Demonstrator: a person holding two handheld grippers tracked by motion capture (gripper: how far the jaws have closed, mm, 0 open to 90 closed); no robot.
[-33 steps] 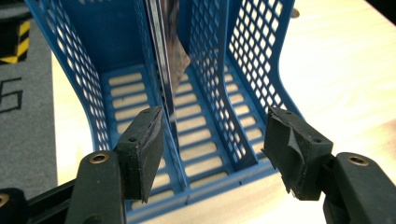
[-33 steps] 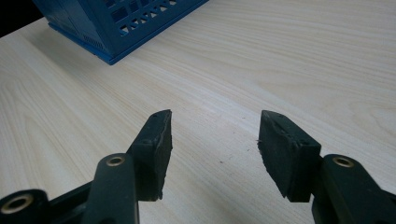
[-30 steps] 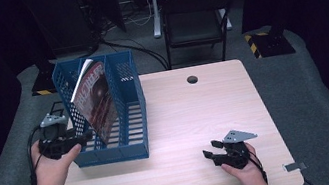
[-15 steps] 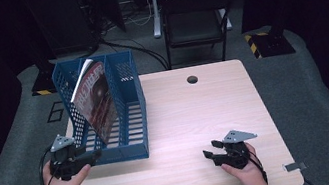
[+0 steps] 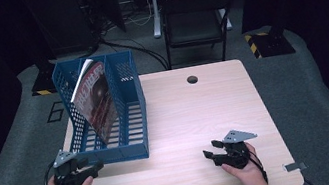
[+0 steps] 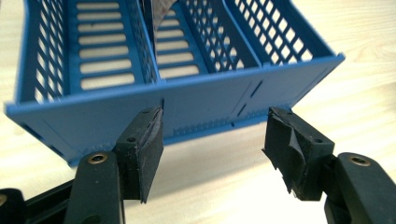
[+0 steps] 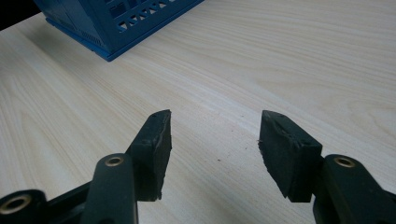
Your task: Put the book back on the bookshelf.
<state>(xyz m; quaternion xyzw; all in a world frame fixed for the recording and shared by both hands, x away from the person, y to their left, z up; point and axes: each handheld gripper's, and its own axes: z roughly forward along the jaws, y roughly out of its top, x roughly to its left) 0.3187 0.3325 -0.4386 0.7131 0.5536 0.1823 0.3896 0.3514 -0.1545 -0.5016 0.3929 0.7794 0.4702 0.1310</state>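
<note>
Blue rack (image 6: 196,100) just beyond left claw (image 6: 212,140)

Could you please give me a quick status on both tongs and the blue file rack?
Left tongs open, facing blue file rack. Right tongs open, empty. Magazine leaning inside rack. Nothing in the way.

A dim lab or recording studio: a pale wooden table (image 5: 197,117) stands on grey carpet (image 5: 315,97), ringed by black drapes, with a folding chair (image 5: 196,21), floor cables (image 5: 140,51) and yellow-black hazard tape (image 5: 255,39) behind it.
</note>
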